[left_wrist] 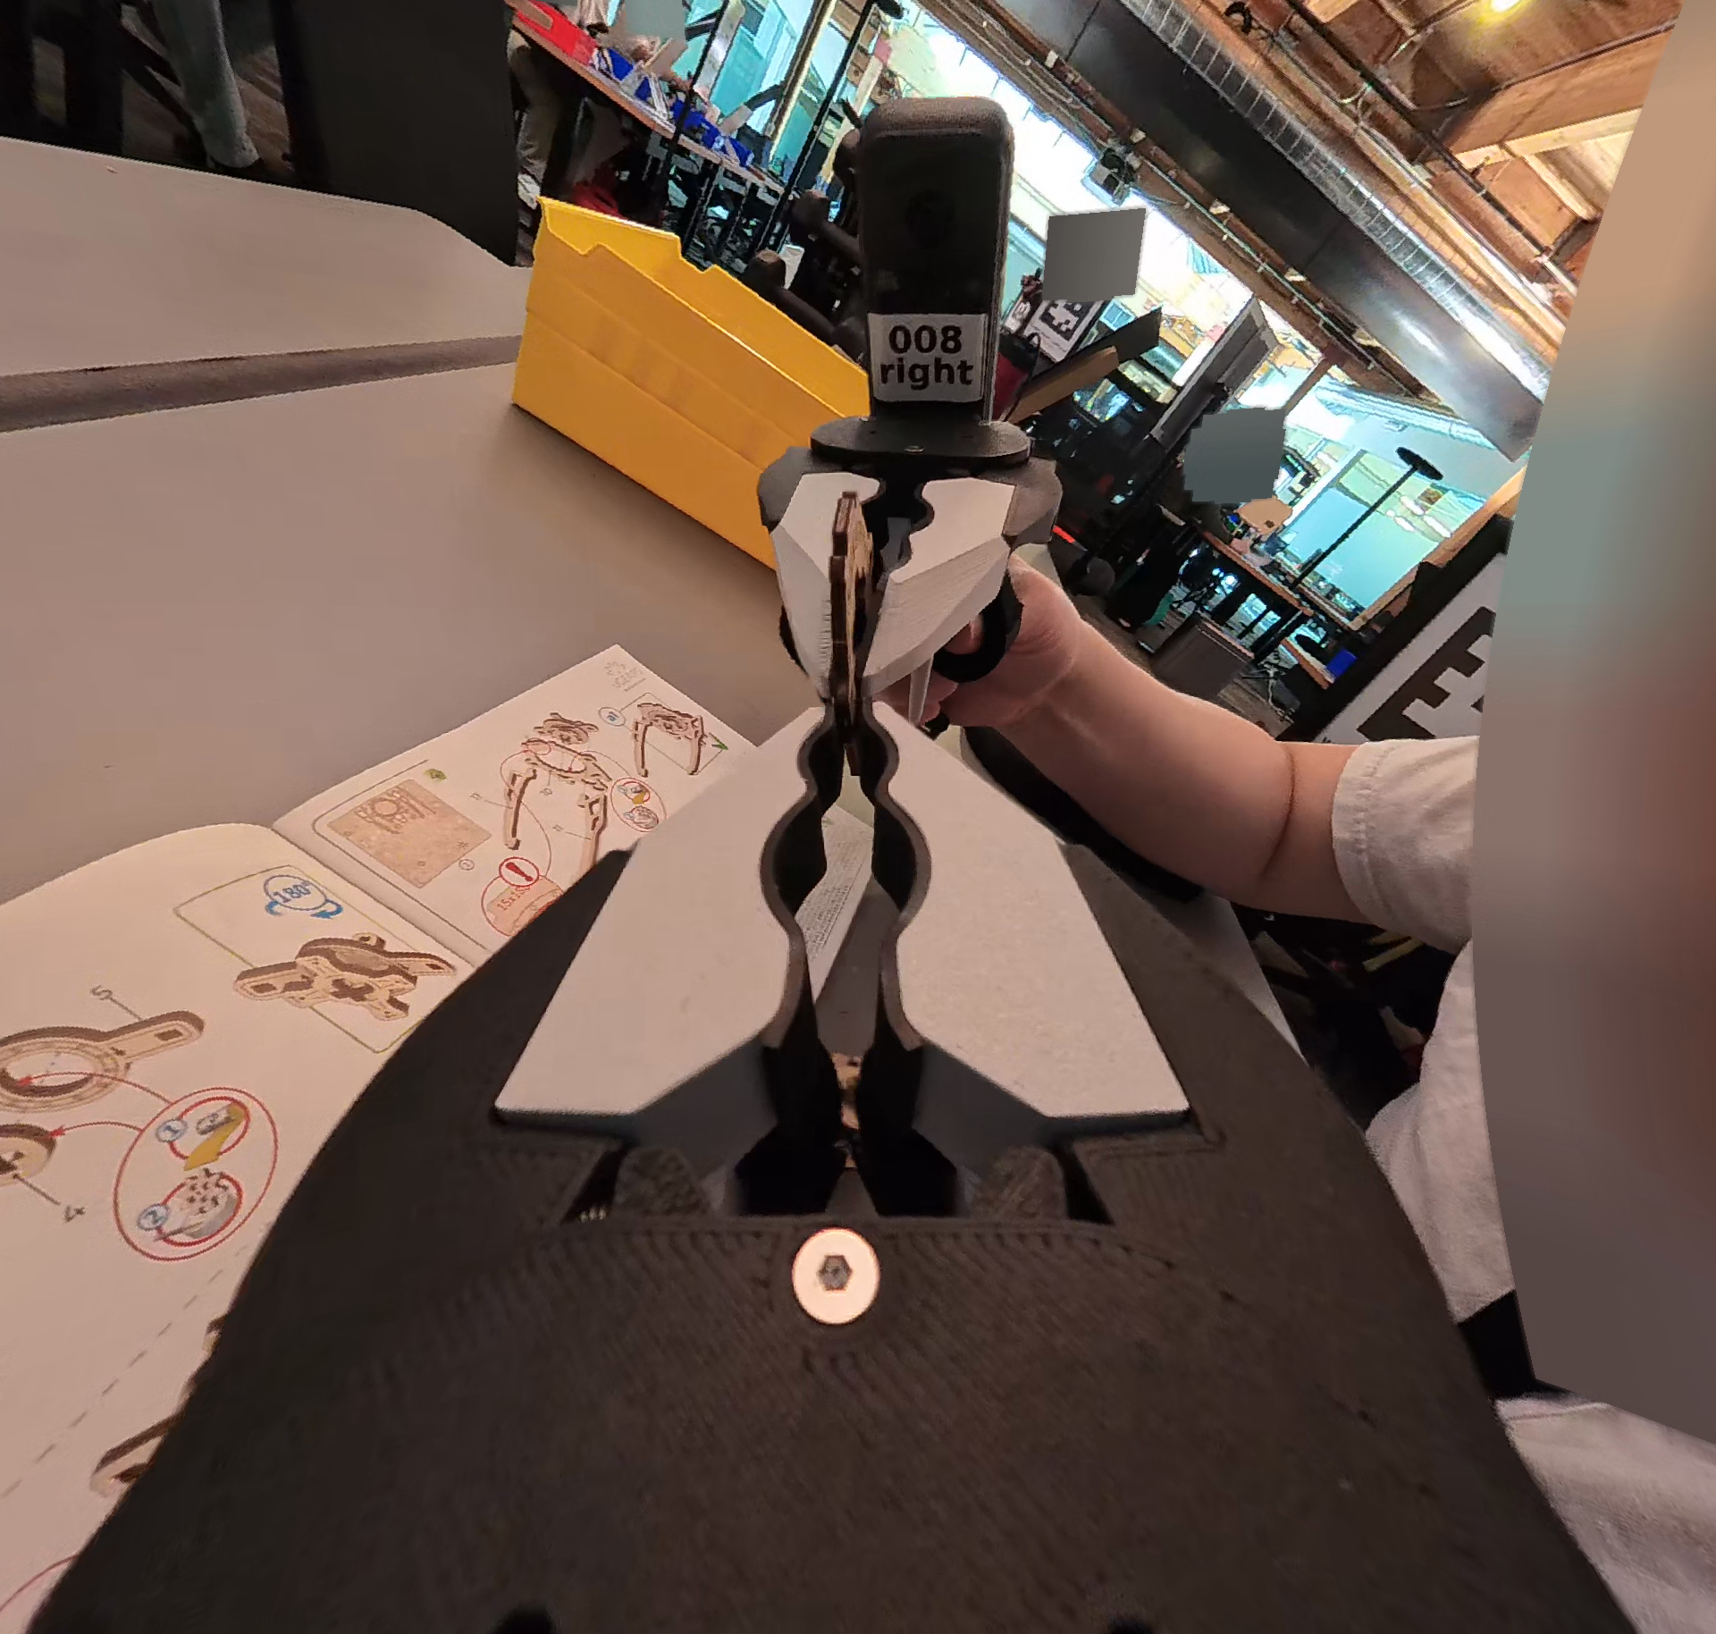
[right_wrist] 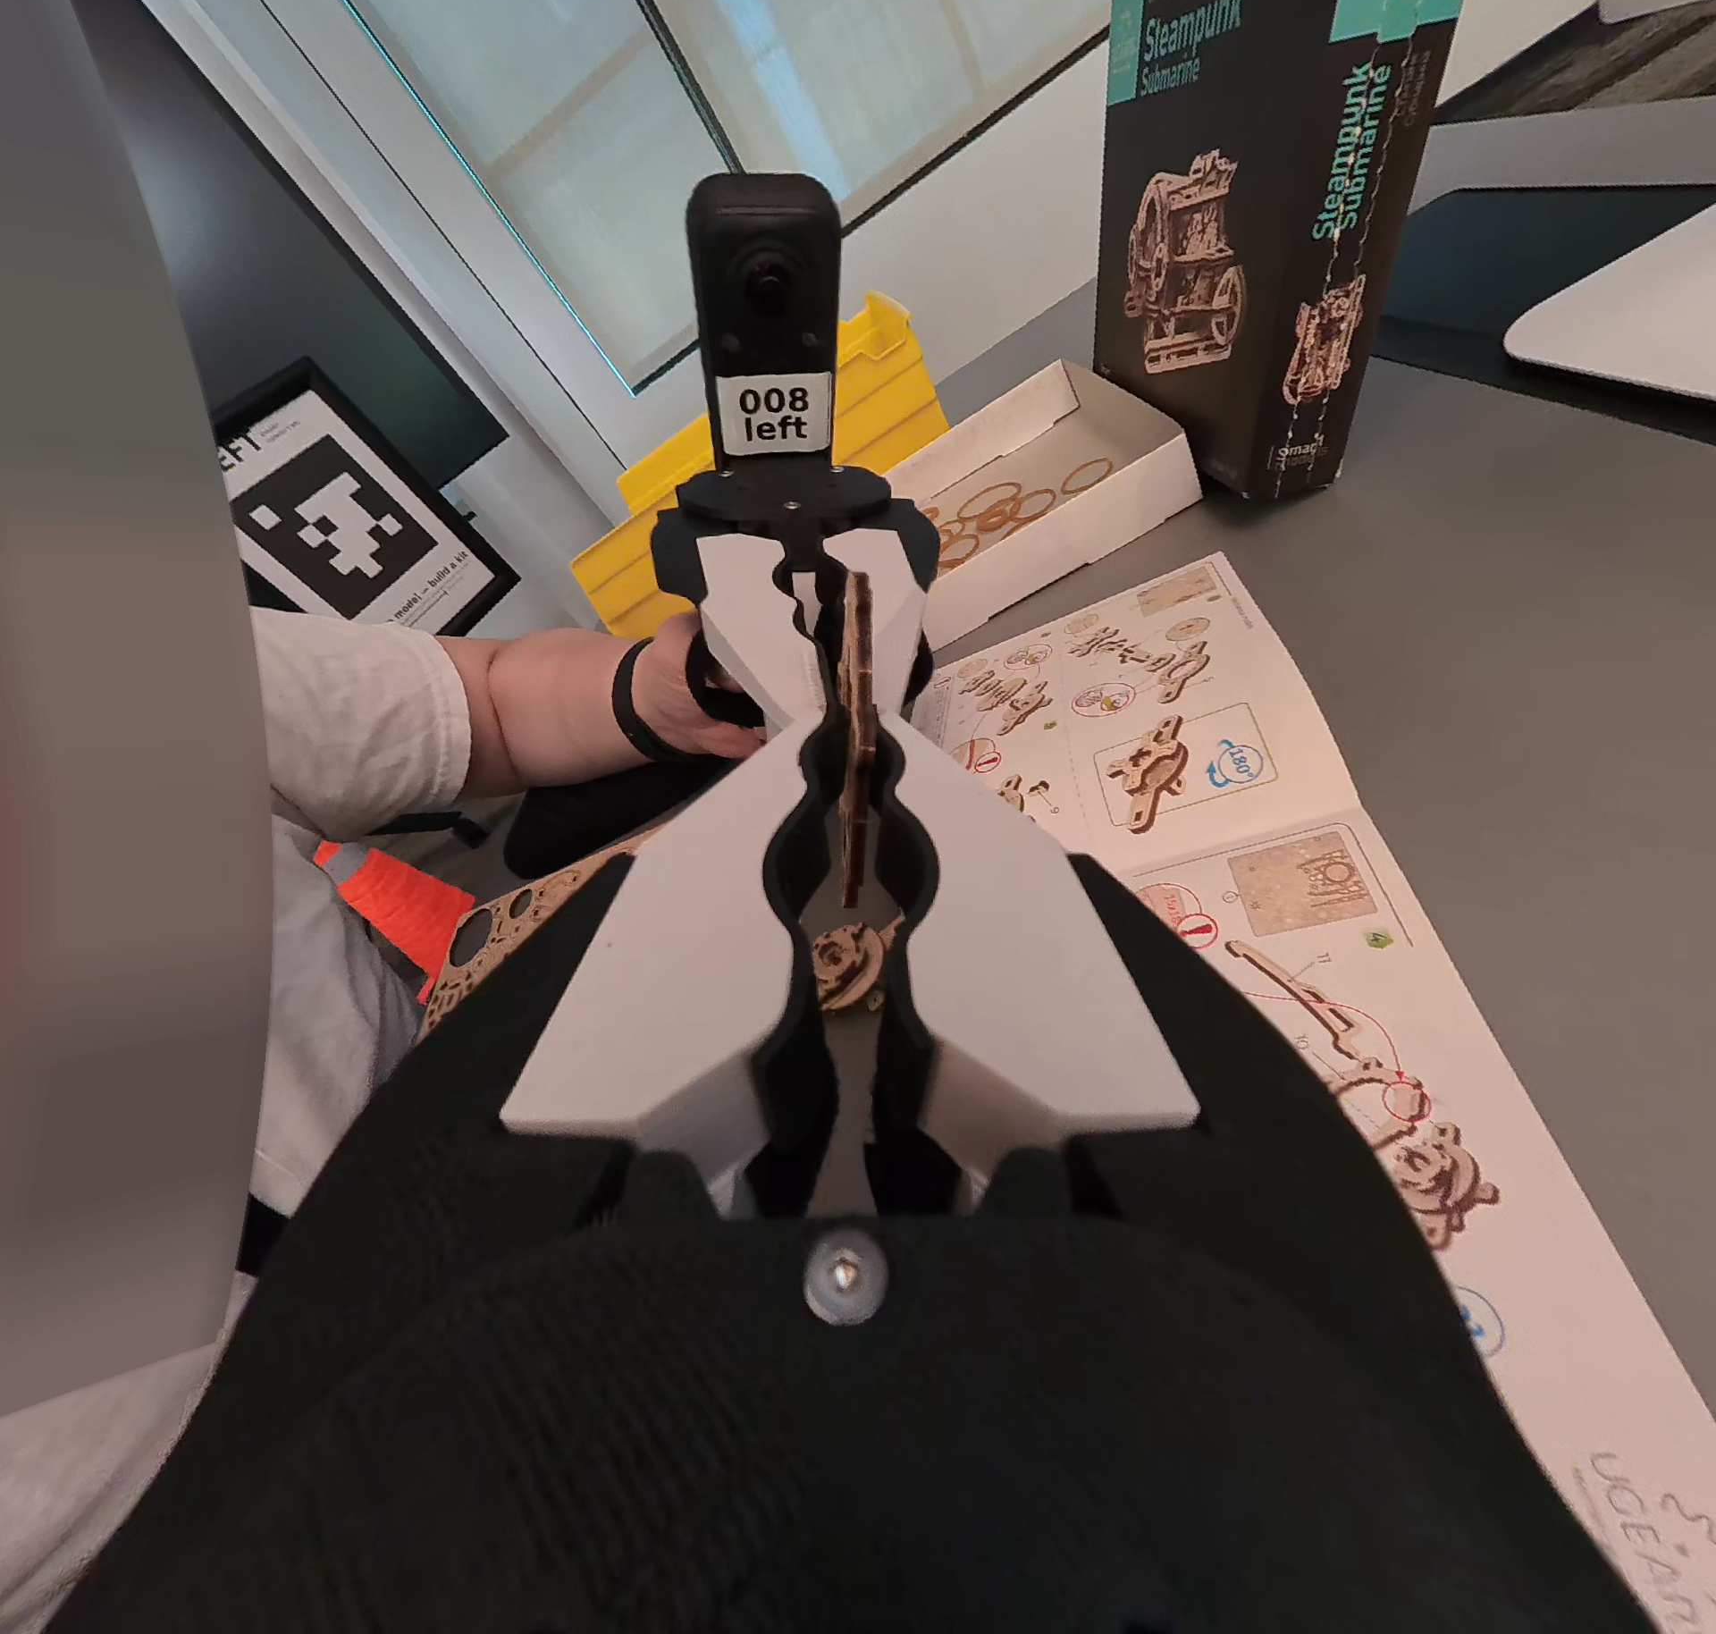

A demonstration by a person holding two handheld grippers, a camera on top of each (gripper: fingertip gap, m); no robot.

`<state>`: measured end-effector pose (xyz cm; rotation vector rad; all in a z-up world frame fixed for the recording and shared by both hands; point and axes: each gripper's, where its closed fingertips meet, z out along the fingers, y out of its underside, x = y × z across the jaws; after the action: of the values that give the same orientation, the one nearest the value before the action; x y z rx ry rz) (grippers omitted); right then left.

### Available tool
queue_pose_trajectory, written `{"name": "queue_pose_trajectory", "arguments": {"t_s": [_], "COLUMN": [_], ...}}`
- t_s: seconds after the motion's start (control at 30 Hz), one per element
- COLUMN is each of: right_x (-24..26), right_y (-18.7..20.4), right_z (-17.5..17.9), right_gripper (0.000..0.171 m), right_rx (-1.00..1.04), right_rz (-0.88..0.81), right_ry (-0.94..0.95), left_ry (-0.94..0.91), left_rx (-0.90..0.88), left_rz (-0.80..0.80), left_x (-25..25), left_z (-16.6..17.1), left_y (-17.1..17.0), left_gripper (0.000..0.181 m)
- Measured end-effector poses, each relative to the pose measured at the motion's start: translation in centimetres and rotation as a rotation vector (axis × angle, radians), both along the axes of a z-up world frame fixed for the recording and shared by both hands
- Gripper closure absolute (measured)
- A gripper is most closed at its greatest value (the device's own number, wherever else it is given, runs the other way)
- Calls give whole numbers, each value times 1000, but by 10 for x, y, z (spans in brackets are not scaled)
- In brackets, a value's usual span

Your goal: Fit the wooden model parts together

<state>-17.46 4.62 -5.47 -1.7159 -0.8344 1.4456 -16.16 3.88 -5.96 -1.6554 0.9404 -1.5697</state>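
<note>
- Table [left_wrist: 279, 521]: grey top, filling the left half of the left wrist view. Your two grippers meet nose to nose above it, mid-frame in both views.
- Instruction sheet [left_wrist: 232, 939]: open flat, lower left in the left wrist view, right side in the right wrist view. Diagrams show several steps, so you are likely partway through the build.
- Left gripper [left_wrist: 850, 754]: jaws drawn nearly together on a flat wooden part [right_wrist: 854, 716], seen edge-on at frame centre.
- Right gripper [right_wrist: 850, 754]: jaws likewise pinched on that same stacked wooden piece. I cannot tell whether you hold one part or two being pressed together.
- Progress, as a judgement: layers look stacked, so the press-fit seems under way, not finished.
- Only the right wrist view shows: the kit box [right_wrist: 1281, 196] standing upper right, the white tray [right_wrist: 1114, 475] with thin rings, a small gear assembly [right_wrist: 850, 963] below your jaws, and a punched wooden sheet [right_wrist: 520, 930] lower left.
- Only the left wrist view shows the workshop background; the yellow bin [left_wrist: 669, 364] is fuller there, centre left.
</note>
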Motion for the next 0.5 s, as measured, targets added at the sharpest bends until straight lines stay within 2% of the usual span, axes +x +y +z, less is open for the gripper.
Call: {"name": "queue_pose_trajectory", "arguments": {"t_s": [0.13,0.27,0.5], "right_x": [1,6,-1], "right_y": [-1,6,0], "right_z": [4,13,1], "right_gripper": [169,168,169], "right_rx": [44,-20,-22], "right_rz": [15,-17,10], "right_ry": [16,85,-12], "left_ry": [11,25,39], "left_rx": [58,60,58], "left_rz": [-15,-32,-41], "left_x": [1,3,4], "left_z": [1,-2,-5], "left_y": [-2,-3,-4], "left_gripper": [180,180,181]}}
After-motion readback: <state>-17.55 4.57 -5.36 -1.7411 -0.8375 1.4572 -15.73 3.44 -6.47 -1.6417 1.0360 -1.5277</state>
